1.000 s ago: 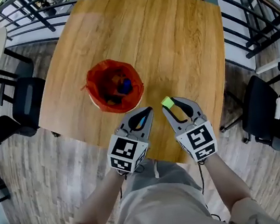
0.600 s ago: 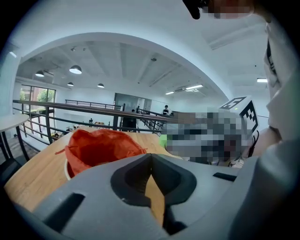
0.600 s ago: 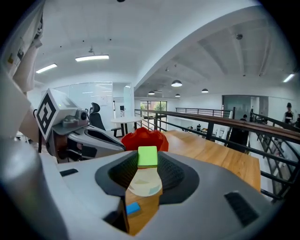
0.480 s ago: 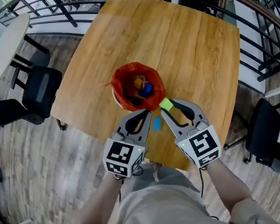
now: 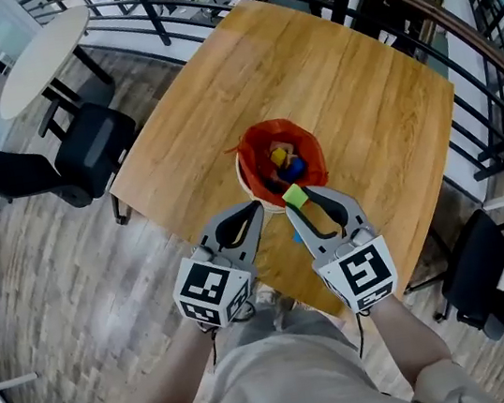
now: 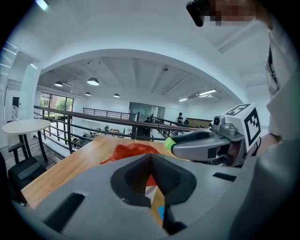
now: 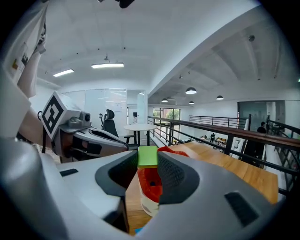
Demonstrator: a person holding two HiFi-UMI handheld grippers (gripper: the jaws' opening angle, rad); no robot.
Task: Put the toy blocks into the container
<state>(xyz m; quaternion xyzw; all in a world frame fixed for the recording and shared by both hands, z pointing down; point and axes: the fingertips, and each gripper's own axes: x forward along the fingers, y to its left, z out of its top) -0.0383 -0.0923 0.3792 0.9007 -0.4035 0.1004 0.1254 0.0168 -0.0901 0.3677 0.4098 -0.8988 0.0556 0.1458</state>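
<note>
The wooden table (image 5: 357, 84) fills the middle of the head view, corner-on, from the top edge down to my grippers. On it, just right of centre, stands the container (image 5: 254, 153), lined with a red bag whose edge folds out over the rim.

My left gripper (image 5: 253, 208) sits below and left of the container. Its jaws are pressed together at the tips with nothing between them. My right gripper (image 5: 300, 199) is just beside it to the right, with its tips at the lower edge of the container. It is pinching the green block (image 5: 295, 195) at the very ends of its jaws. In the right gripper view the block sits square between the two pads, with the red liner right behind it.

Inside the container lie other toy blocks (image 5: 282, 161), one yellow-orange and one blue. In the left gripper view, a small blue piece (image 6: 161, 213) shows on the table through the gap under my jaws.
</note>
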